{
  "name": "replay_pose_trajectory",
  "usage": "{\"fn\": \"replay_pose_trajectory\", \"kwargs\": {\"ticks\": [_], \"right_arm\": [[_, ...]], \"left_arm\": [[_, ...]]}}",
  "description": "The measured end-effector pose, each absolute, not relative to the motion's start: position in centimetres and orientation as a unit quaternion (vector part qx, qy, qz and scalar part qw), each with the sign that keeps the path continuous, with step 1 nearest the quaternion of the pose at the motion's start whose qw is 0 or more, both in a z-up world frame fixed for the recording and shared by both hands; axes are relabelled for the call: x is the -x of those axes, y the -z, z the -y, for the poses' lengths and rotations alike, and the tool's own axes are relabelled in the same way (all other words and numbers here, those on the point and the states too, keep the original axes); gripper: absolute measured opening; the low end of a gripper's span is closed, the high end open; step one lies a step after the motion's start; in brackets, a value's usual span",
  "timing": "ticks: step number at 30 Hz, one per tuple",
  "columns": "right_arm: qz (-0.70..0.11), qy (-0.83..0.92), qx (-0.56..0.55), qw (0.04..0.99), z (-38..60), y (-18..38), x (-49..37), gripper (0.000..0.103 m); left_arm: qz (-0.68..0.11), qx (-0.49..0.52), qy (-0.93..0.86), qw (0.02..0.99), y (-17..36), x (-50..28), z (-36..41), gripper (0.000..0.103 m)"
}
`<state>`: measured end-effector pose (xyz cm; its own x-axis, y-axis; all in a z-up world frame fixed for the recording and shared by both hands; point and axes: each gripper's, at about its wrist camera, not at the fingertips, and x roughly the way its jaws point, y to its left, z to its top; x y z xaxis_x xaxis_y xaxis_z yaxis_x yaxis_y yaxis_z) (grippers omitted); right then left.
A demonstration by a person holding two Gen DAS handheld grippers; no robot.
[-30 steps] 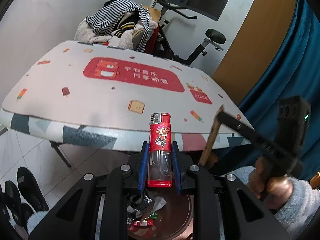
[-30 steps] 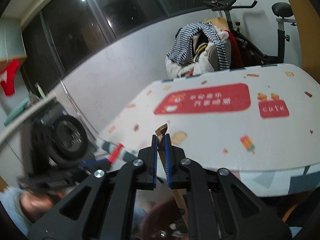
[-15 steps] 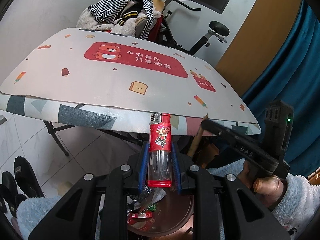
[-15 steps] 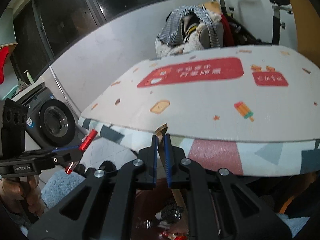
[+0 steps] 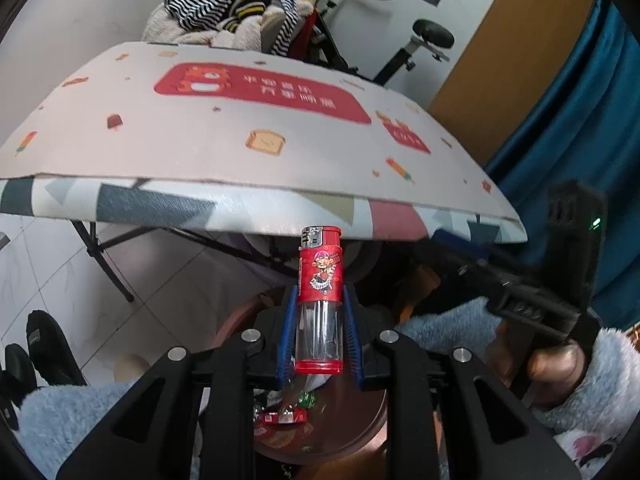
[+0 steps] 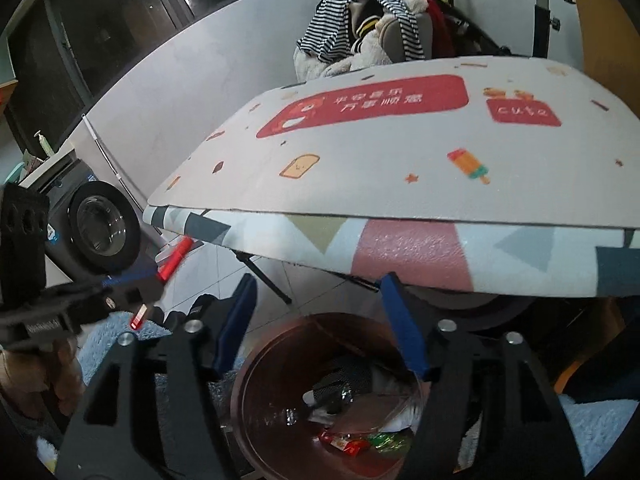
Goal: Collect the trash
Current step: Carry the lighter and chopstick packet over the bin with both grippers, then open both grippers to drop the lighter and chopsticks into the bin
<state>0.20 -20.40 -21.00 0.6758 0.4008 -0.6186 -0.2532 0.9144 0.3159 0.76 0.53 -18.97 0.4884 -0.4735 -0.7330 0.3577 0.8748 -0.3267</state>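
My left gripper (image 5: 319, 334) is shut on a red lighter (image 5: 320, 292) with a clear lower half, held upright above a brown round bin (image 5: 352, 420) that holds wrappers. The lighter also shows in the right wrist view (image 6: 174, 260), off to the left. My right gripper (image 6: 320, 324) is open and empty, directly over the bin (image 6: 272, 384), which has crumpled wrappers (image 6: 352, 444) and dark trash inside. The right gripper shows at the right of the left wrist view (image 5: 520, 280), blurred.
A folding table (image 5: 240, 152) with a cartoon-print mat hangs over the bin. A chair piled with clothes (image 5: 240, 16) and an exercise bike (image 5: 420, 40) stand behind. A washing machine (image 6: 96, 228) stands at left, black shoes (image 5: 44, 344) on the tiled floor, a blue curtain (image 5: 580, 120) at right.
My right gripper has opened and the brown stick it held is gone from its jaws. Both grippers have lowered below the table edge, over the bin. The left still holds the lighter.
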Motion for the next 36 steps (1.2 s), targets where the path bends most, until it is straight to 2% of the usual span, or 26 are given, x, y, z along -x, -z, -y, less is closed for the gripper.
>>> {"fn": "replay_pose_trajectory", "kwargs": {"ticks": [4,9,16,18,19,21,23,25,28,36], "right_arm": [[-0.344,-0.167,-0.084,0.920,20.2,20.4,0.4,0.092],[-0.333,-0.145,-0.063,0.930,20.7,19.9,0.8,0.097],[-0.345,-0.123,-0.081,0.927,21.9,19.9,0.3,0.097],[-0.348,-0.118,-0.085,0.926,22.2,20.1,0.2,0.097],[-0.349,-0.115,-0.089,0.926,22.4,20.2,0.2,0.097],[-0.353,-0.112,-0.094,0.924,22.6,20.4,0.1,0.097],[-0.359,-0.108,-0.096,0.922,22.8,20.7,0.1,0.097],[-0.366,-0.103,-0.094,0.920,22.8,21.0,0.0,0.097],[-0.371,-0.099,-0.089,0.919,22.7,21.3,0.0,0.097],[-0.376,-0.097,-0.081,0.918,22.4,21.9,0.0,0.097]], "left_arm": [[-0.455,0.050,0.246,0.854,20.2,-0.3,0.3,0.022],[-0.474,0.032,0.245,0.845,22.0,-0.1,1.1,0.022],[-0.498,0.017,0.242,0.833,23.9,-0.4,1.9,0.024],[-0.499,0.016,0.238,0.833,24.1,-0.5,1.9,0.047],[-0.498,0.018,0.236,0.834,24.1,-0.5,1.9,0.062],[-0.494,0.019,0.230,0.838,24.1,-0.5,1.9,0.069],[-0.490,0.018,0.219,0.843,24.0,-0.4,1.8,0.082],[-0.484,0.016,0.211,0.849,23.9,-0.3,1.7,0.089],[-0.472,0.013,0.196,0.860,23.4,-0.2,1.5,0.093],[-0.455,0.028,0.170,0.874,22.7,-0.3,0.4,0.097]]}}
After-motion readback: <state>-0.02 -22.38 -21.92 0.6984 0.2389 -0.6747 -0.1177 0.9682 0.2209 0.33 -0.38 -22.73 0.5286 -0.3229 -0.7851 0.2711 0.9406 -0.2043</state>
